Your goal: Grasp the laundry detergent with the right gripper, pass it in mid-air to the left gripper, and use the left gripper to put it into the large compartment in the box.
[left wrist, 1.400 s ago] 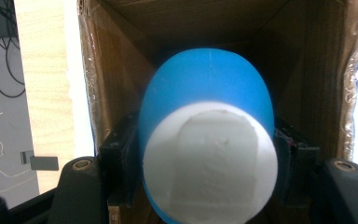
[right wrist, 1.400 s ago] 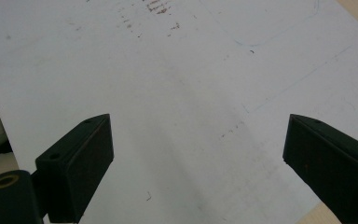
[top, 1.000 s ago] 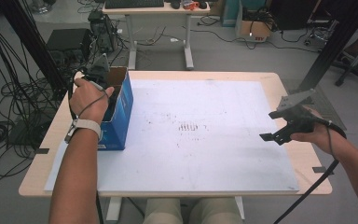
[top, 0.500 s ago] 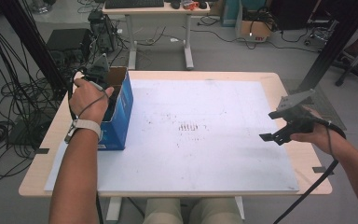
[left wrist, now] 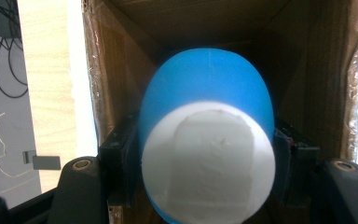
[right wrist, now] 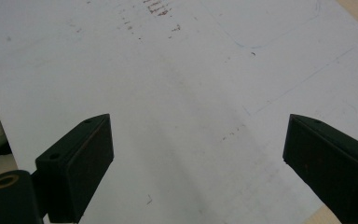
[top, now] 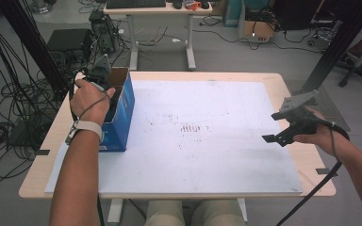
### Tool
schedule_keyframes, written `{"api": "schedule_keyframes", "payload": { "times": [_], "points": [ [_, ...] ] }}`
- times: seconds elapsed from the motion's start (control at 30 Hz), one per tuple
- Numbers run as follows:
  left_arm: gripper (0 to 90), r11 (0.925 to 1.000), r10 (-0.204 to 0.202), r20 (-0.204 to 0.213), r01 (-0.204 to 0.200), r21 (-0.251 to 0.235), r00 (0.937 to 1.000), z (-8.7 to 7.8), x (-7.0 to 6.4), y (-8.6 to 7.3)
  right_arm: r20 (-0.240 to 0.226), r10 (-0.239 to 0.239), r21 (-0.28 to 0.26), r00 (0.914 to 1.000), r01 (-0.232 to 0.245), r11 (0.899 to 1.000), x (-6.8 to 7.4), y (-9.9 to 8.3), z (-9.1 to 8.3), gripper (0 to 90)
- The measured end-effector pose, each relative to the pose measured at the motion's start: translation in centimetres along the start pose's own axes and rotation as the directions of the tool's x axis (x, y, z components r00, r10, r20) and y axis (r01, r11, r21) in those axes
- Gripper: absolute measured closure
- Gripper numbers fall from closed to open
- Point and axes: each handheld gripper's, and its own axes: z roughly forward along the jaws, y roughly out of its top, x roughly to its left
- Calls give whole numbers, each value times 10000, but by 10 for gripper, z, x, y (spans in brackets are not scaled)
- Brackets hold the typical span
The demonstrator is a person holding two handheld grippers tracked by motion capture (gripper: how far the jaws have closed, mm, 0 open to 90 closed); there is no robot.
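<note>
**High view: left gripper held a blue object inside the box; right gripper waited apart**

High view showed our left gripper (top: pixel 104 84) reaching down into the open top of a blue box (top: pixel 122 113) at the left edge of the table (top: pixel 273 80). Our right gripper (top: pixel 283 136) hung above the white board (top: pixel 193 155) near the right edge, well apart from the box.

Left gripper view looked straight into the brown inside of the box (left wrist: pixel 326 70). There the two jaws stood narrow, pressed against either side of a round blue object (left wrist: pixel 207 84) with a flat white end (left wrist: pixel 208 163). That white end faced the camera, so the long axis of the object ran along the jaws, pointing deeper into the box. We could not tell whether it touched the floor of the box.

Right gripper view showed the other jaws wide apart, holding nothing, over the board (right wrist: pixel 182 70).

We judged that the left hand alone was placed for the coming move, a lift straight back along that axis and out of the box mouth.
</note>
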Motion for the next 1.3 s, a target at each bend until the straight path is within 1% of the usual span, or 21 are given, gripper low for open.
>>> {"api": "schedule_keyframes", "payload": {
  "times": [0.13,0.33,0.37,0.63,0.67,0.73,0.77,0.9,1.03,1.07,1.2,1.23,1.27,1.3],
  "points": [
    [374,10000,26,28,-26,17,10000,0,0,0,1,10,8,10000,-10,10000,0,0,0,85],
    [374,10000,-37,41,37,-6,10000,0,0,0,-3,68,-23,10000,-68,10000,1,0,0,85],
    [374,10000,22,-5,-22,-20,10000,0,0,0,-6,24,-37,10000,-24,10000,1,0,0,85],
    [374,10000,-41,34,41,-9,10000,0,0,0,-27,5,24,10000,-5,10000,0,0,1,85],
    [374,9999,-18,14,18,-131,10000,1,0,0,-23,8,33,10000,-8,10000,0,0,1,85],
    [373,9999,-74,-4,74,-101,10000,0,0,0,-33,11,30,10000,-11,10000,0,0,1,85],
    [374,9999,-48,46,48,-147,10000,1,0,0,-29,9,34,10000,-9,10000,0,0,1,85],
    [374,9997,-5,5,5,-227,10000,1,0,0,-43,54,69,10000,-54,10000,0,-1,1,85],
    [373,9998,8,47,-7,-177,10000,1,1,0,-58,13,61,10000,-13,10000,0,-1,2,85],
    [373,9998,-54,85,56,-169,9999,1,1,0,-64,8,72,10000,-8,10000,0,-1,2,85],
    [372,9995,-28,117,32,-318,9999,2,2,0,-81,-3,95,10000,4,10000,0,0,3,85],
    [367,9995,-19,146,24,-325,9999,1,2,0,-89,-6,102,10000,7,9999,0,0,3,85],
    [351,9997,37,226,-32,-233,9997,1,4,0,-96,5,97,10000,-4,10000,0,0,3,85],
    [332,9997,-12,266,19,-236,9996,1,4,0,-93,104,163,9999,-102,9998,1,0,3,85]
  ]
}}
